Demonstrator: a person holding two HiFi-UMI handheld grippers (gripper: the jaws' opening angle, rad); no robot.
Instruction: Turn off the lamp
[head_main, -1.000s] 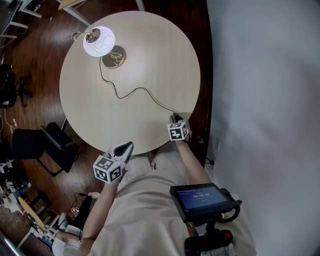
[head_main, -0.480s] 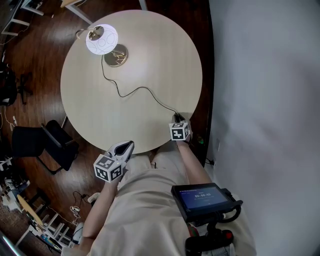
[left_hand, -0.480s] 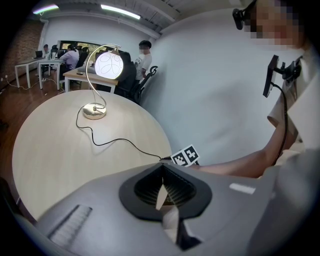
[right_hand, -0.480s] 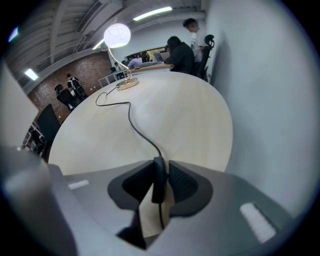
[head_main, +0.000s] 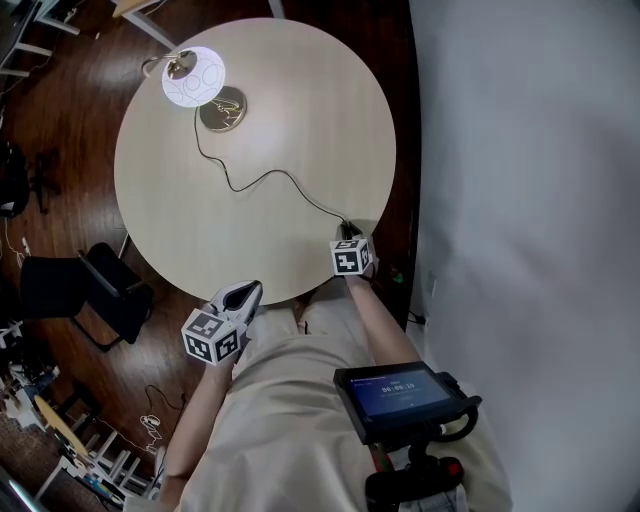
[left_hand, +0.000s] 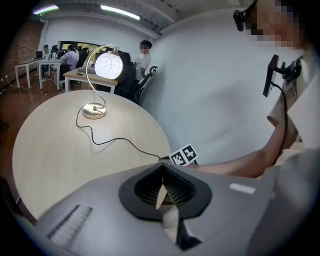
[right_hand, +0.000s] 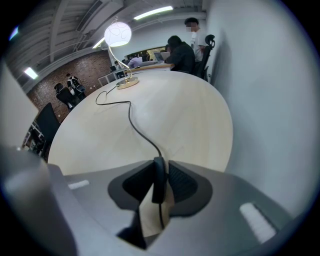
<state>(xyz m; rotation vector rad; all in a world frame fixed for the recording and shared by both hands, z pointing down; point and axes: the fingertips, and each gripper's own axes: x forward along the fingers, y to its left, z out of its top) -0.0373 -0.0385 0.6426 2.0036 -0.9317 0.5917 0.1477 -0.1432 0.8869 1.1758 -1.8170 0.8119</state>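
The round pale wooden tabletop (head_main: 300, 130) fills most of my view from above. The lamp (head_main: 195, 78) stands near its far left edge, its round shade lit and its curved stem rising from a metal base.

My left tongs (head_main: 250, 292) hang off the near edge of the tabletop, away from the lamp and touching nothing. Their jaws are brought together, with nothing between them.

My right tongs (head_main: 345, 232) sit at the near right edge, pointing steeply down onto the surface.

The thin black cord (head_main: 262, 176) snakes from the lamp's base across the tabletop to my right tongs. It ends there in the small black switch (right_hand: 158, 177). The right jaws have just been closing, and their pads now press on either side of the switch.
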